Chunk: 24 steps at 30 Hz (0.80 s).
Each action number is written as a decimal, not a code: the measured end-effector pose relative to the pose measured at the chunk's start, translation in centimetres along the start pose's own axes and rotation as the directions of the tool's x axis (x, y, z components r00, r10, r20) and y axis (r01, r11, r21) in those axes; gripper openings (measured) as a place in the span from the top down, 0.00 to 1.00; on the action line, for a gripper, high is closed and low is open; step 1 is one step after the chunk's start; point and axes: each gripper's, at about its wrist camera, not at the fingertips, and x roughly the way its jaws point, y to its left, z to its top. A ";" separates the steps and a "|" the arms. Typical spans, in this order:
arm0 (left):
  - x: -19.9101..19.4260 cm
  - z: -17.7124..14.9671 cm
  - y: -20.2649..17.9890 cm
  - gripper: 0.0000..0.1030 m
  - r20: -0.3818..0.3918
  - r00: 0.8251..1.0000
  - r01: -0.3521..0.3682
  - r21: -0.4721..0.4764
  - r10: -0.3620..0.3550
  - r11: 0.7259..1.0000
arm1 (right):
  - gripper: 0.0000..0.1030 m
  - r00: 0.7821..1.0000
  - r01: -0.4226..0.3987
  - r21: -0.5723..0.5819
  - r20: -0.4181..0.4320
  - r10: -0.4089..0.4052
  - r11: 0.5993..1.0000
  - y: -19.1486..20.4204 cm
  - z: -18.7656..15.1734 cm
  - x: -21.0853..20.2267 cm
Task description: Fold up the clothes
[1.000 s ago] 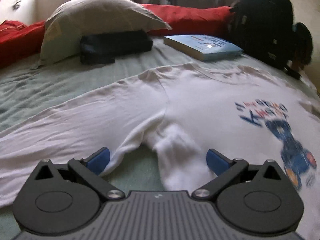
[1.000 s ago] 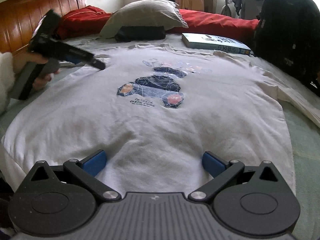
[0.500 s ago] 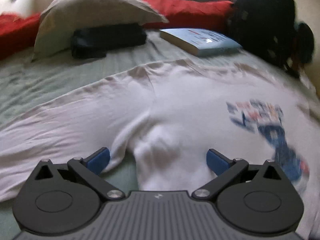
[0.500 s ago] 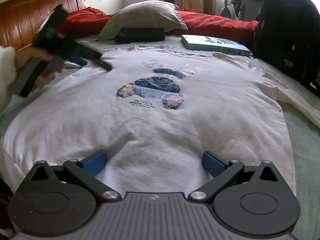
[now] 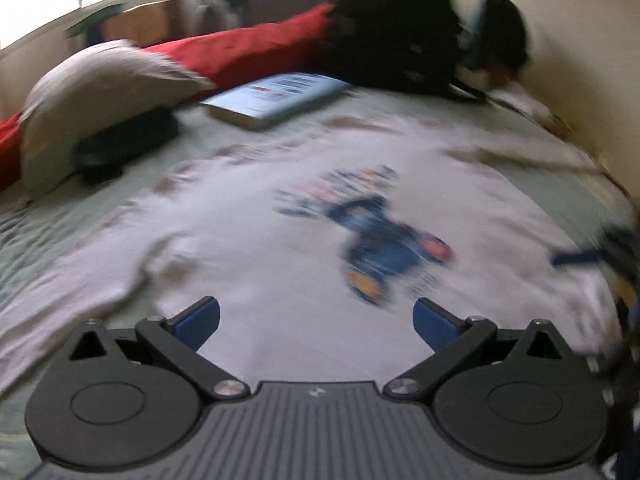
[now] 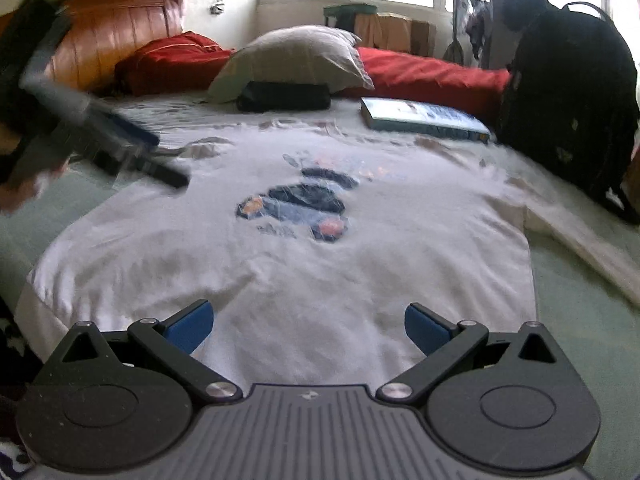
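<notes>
So the white long-sleeve shirt (image 6: pixel 320 272) is lying flat, print side up, across the pale green bedsheet (image 6: pixel 580 292), with its hem closest to the right wrist camera and its collar pointing toward the pillow (image 6: pixel 296 60). The right gripper (image 6: pixel 308 326) has its blue pads spread wide, right over the hem area, nothing between them. The left gripper (image 5: pixel 316 318) is spread wide too and not pinching anything; its view is blurry, but you can see it over the shirt body near the armpit, with one sleeve (image 5: pixel 68 296) trailing off to its left. From the right wrist view the left gripper shows up as a smeared dark shape over the shirt's shoulder. Up by the red bedding (image 6: pixel 432 76) there's a blue book (image 6: pixel 424 118), a dark pouch (image 6: pixel 284 96) tucked under the pillow, and a black backpack (image 6: pixel 572 96).
</notes>
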 end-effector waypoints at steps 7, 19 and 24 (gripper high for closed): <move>1.2 -4.5 -3.3 0.01 -0.118 0.992 -0.050 -0.059 0.043 0.997 | 0.00 0.997 0.038 0.124 -0.077 -0.028 0.992 -3.0 -3.1 -0.1; -0.8 -2.9 -4.6 0.01 -0.014 0.998 -0.065 -0.201 0.063 0.977 | 0.00 0.987 0.155 0.300 -0.002 -0.162 0.941 -11.2 -2.0 -3.3; -0.5 -2.8 -6.6 0.01 -0.006 1.000 -0.026 -0.191 0.025 0.981 | 0.00 0.941 0.313 0.399 -0.009 -0.337 0.862 -20.9 -0.2 -3.3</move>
